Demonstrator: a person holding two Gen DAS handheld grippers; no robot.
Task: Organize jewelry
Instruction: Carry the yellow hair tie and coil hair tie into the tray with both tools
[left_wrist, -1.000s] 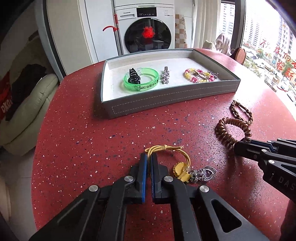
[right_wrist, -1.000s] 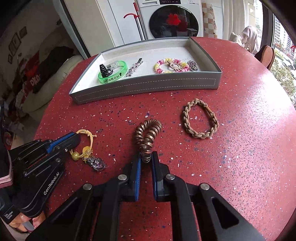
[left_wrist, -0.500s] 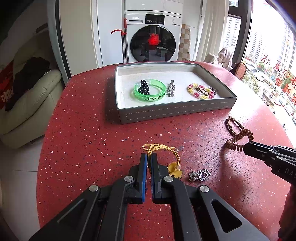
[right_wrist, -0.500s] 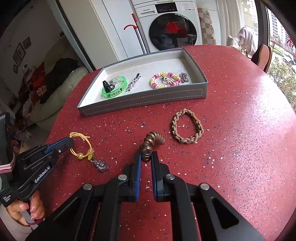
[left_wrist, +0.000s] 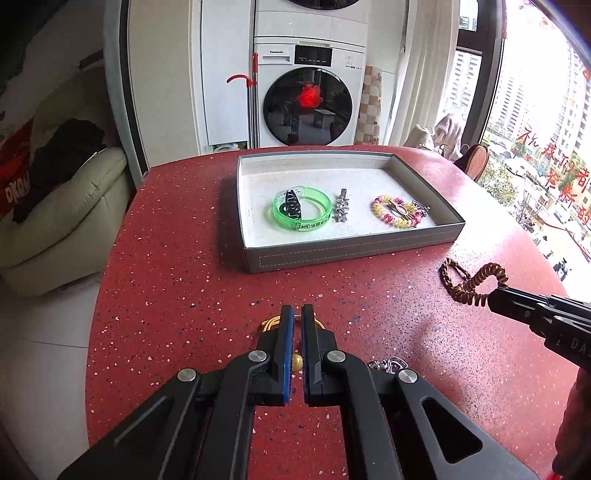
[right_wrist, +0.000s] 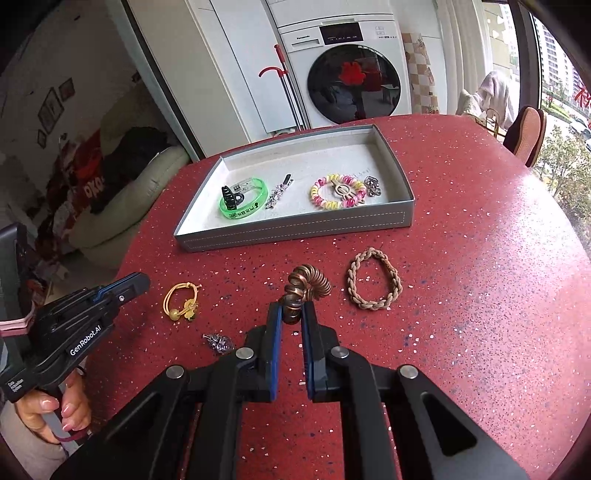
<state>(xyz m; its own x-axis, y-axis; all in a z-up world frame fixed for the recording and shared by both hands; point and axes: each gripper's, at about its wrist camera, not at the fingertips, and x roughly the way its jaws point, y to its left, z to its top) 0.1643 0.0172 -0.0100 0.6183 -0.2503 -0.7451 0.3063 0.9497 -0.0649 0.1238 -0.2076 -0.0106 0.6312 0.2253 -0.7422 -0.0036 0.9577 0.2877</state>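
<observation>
A grey tray (left_wrist: 354, 254) (right_wrist: 295, 230) stands on the red table and holds a green bangle (right_wrist: 243, 203), a black claw clip, a silver clip, a pink-yellow coil tie (right_wrist: 338, 192) and a small charm. My right gripper (right_wrist: 293, 314) is shut on a brown coil hair tie (right_wrist: 308, 286), lifted above the table; it also shows in the left wrist view (left_wrist: 476, 282). My left gripper (left_wrist: 297, 321) (right_wrist: 142, 282) is shut and empty, raised above the yellow cord bracelet (right_wrist: 181, 301). A silver charm (right_wrist: 219, 341) lies near it.
A braided tan bracelet (right_wrist: 375, 282) lies on the table right of the coil tie. A washing machine (left_wrist: 306, 96) and a cream sofa (left_wrist: 62, 218) stand beyond the table's far edge. A chair (right_wrist: 528, 136) stands at the right.
My left gripper let go of the yellow cord bracelet and drew back and up. My right gripper lifted the brown coil tie off the table.
</observation>
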